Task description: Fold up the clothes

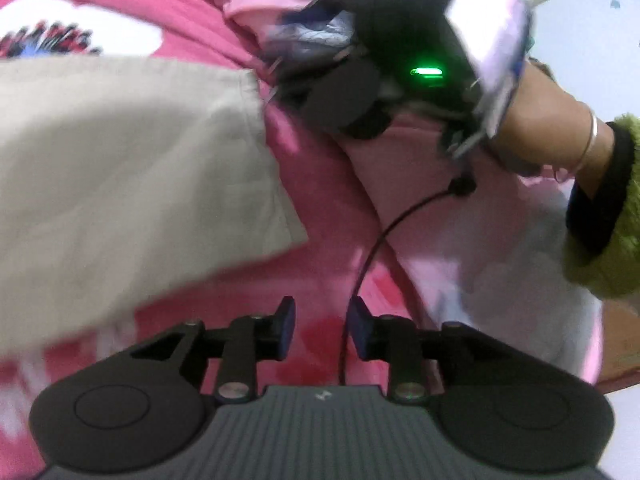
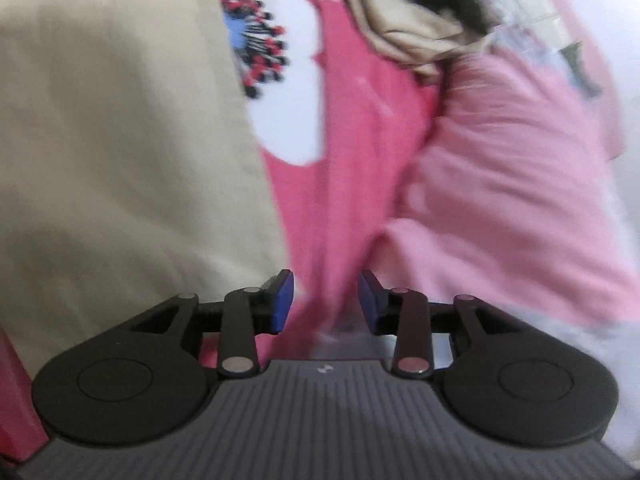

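Beige garment on pink cloth, left gripper open

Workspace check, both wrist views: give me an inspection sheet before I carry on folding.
Surface: bright pink sheet with a white flower print.
Job's things: beige cloth lying flat; light pink garment bunched beside it.
Clutter: crumpled beige and dark clothes, blurred.
Grippers: left gripper open, empty; right gripper open, empty.
Cables: black cable trailing across the garment.
Surroundings: hand with bangle, green sleeve.
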{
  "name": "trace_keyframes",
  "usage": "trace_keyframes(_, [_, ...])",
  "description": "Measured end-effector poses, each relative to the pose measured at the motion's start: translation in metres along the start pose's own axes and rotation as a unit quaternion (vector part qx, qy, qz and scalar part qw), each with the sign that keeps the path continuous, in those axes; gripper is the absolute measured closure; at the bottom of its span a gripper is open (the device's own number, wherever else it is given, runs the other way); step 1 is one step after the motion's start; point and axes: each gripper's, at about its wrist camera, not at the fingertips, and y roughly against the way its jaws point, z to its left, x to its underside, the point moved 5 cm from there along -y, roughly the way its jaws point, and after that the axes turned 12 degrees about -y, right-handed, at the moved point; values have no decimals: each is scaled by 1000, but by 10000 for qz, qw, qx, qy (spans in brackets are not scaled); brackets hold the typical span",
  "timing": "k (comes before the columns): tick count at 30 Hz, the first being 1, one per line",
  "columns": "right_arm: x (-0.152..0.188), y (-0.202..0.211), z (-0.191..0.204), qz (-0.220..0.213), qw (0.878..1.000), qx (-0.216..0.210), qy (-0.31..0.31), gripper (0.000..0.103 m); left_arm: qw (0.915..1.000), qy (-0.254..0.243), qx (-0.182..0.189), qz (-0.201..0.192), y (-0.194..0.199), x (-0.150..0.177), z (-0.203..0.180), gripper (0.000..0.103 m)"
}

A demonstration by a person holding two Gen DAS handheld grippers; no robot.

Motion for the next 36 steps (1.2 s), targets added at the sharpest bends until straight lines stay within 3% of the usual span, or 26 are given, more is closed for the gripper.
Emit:
trace_keyframes(1, [-1,9,-5,-141,9999,97,15,70,10000,56,-30,-67,10,5,0,74])
trace_keyframes(3, [-9,33,-20,-431,9979,-293,-395,70,9991,132,-311,-253,32,12,9,74])
trace_keyframes(5, [-17,56,-26,-745,9862,-1197,-873,70,9968,157,-679,-395,48,12,26,74])
trace_keyframes(7, [-26,70,-12,-851,9644,-2277,-1041,70,9923,165,-1127,-484,58,12,47,74])
trace_keyframes(10, [-23,65,31,-725,9544,-2878,-337,70,9843,63,-1734,-325,57,13,79,74])
trace_keyframes(13, [9,38,50,165,9519,-3050,-253,74,9834,260,-1767,-331,61,17,96,79])
trace_keyframes(16, [22,33,29,836,9497,-2925,-750,77,9841,664,-1571,-502,73,23,103,75])
trace_keyframes(17, [18,36,21,969,9512,-2807,-837,84,9838,799,-1505,-558,76,25,106,75])
trace_keyframes(19, [-1,46,11,774,9569,-2654,-892,84,9784,993,-1653,-748,90,29,107,74])
trace_keyframes(24, [-88,35,31,75,9444,-2860,-1621,84,9500,1788,-2212,-1288,134,54,134,74])
trace_keyframes(28, [-142,6,69,-158,9436,-2921,-1553,84,9228,2163,-2754,-1610,162,71,165,75])
trace_keyframes(30, [-139,-11,77,40,9461,-2824,-1584,84,9114,2440,-2867,-1660,175,86,179,78])
trace_keyframes(33, [-138,-16,79,419,9529,-2567,-1561,84,8918,2829,-2877,-2045,215,109,187,77])
trace_keyframes(36, [-159,2,80,465,9559,-2480,-1503,83,8589,3058,-3411,-2291,271,139,196,75])
